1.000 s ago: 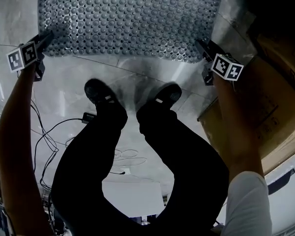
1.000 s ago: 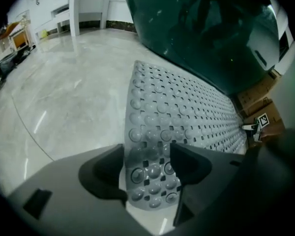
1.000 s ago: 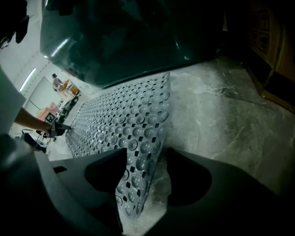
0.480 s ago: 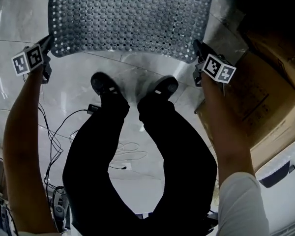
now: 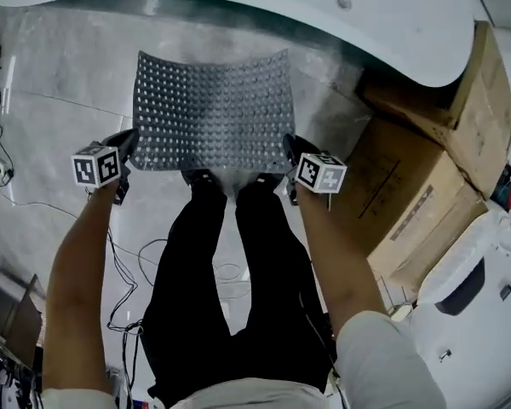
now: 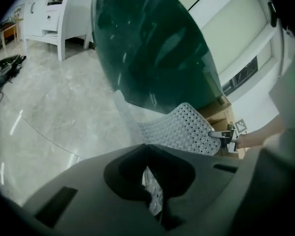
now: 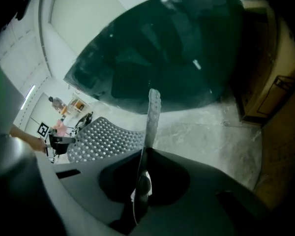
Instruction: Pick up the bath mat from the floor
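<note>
Bath mat (image 5: 211, 113) grey w/ regular dot-hole grid; floor (image 5: 60, 75) pale grey, marbled, glossy; cardboard boxes (image 5: 409, 186) brown; trousers (image 5: 238, 296) blk.

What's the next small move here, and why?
Probably raise both evenly: left gripper and right gripper are each shut on a near corner of the grey perforated rubber bath mat, which sags between them; its far edge may touch the floor.

Both arms stretched out front, well apart
Left claw (image 5: 128, 141) and right claw (image 5: 289, 149) both angle steeply down, jaws pinched tight.
</note>
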The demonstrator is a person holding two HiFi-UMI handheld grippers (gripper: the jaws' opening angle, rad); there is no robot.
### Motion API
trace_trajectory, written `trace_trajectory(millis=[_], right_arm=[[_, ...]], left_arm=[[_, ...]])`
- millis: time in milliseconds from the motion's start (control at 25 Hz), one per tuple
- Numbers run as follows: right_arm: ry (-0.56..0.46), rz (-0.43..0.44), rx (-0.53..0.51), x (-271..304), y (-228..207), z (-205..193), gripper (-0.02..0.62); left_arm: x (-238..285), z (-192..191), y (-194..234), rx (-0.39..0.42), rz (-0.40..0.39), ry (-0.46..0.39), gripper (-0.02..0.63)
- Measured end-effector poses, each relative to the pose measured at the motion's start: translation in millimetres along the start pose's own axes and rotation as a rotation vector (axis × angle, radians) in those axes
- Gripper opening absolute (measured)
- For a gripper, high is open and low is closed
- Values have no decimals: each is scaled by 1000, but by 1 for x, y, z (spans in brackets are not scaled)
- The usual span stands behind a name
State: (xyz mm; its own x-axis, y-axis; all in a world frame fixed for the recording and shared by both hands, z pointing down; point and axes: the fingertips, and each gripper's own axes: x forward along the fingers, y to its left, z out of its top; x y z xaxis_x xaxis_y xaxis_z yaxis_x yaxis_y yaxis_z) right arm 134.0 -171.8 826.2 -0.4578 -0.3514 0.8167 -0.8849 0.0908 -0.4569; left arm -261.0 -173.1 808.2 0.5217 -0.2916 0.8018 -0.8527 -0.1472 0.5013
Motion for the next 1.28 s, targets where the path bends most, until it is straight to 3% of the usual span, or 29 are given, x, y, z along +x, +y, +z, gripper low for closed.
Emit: trace_trajectory(millis=[240,520,680,960,1120,1280], right_arm=[[45,79,-186,-118,89,49,35],[-136,171,-303,-291,172,146,35],[-323,200,-337,-391,211,213,35],[-658,273,-402,-552,266,279,35],[-821,310,-433,-625,289,283,35],[-942,345,-411,-692,298,272,35]], left_arm=[[-128,11,-86,-43,-52,-84,12],[-290,83,-187,17,-137,-323,12],[-364,150,-261,164,-186,-474,13],[-492,257,-397,381,-280,-743,13],[-552,277,-459,504,-284,-835,14],[-596,270,-513,589,-284,-893,14]])
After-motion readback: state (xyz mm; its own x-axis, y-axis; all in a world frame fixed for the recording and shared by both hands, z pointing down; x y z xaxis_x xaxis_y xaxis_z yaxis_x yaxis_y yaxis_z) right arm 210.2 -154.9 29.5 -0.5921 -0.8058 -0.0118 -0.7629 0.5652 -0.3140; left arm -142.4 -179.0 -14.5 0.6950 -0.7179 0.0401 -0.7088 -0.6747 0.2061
